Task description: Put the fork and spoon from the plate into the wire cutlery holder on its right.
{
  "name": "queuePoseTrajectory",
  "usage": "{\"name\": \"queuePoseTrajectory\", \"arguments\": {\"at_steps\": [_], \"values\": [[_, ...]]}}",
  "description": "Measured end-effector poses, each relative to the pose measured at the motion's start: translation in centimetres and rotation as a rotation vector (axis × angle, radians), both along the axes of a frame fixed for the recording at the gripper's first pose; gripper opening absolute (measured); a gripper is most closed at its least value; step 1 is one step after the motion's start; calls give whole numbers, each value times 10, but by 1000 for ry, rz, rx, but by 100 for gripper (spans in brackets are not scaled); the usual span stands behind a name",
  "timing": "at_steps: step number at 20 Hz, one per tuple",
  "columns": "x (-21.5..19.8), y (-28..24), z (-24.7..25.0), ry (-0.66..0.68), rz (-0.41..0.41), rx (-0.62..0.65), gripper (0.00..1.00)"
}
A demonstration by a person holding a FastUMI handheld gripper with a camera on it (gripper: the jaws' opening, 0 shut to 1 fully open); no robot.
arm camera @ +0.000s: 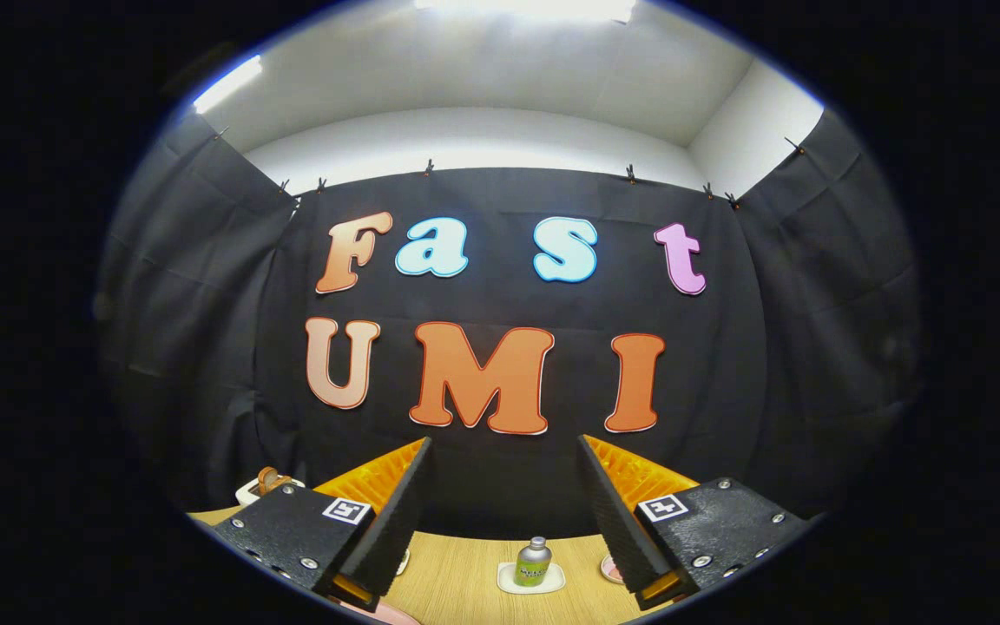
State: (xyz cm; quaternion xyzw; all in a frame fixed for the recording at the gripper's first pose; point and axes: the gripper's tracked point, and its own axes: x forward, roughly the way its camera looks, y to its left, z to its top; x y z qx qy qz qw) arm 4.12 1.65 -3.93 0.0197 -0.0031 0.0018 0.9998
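The hand-held gripper (504, 512) rides level above a wooden table (465, 590), its two fingers spread wide with nothing between them and aimed at the booth's black wall rather than down at the work; a pink curved edge (383, 615), perhaps the plate's rim, peeps out under the near finger, though fork, spoon and wire cutlery holder cannot be made out from this angle, so how far the job stands cannot be judged; whatever comes next, tipping the gripper down until the tabletop shows would likely help. Just ahead, between the fingers, a small green bottle with a silver cap (534, 562) stands on a white dish (531, 580); a reddish round object (611, 569) lies beside the other finger; farther off sits a brown item on a white base (267, 483).
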Motion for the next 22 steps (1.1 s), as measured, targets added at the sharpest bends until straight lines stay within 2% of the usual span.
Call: {"name": "queuePoseTrajectory", "arguments": {"at_steps": [5,8,15,18,22], "values": [[-3,9,4,-26,0,-50,96],[-5,15,-6,7,-3,-44,96],[-11,16,-10,19,-80,-13,98],[-17,15,-10,11,-76,-20,98],[-25,13,-16,4,-29,0,98]]}}
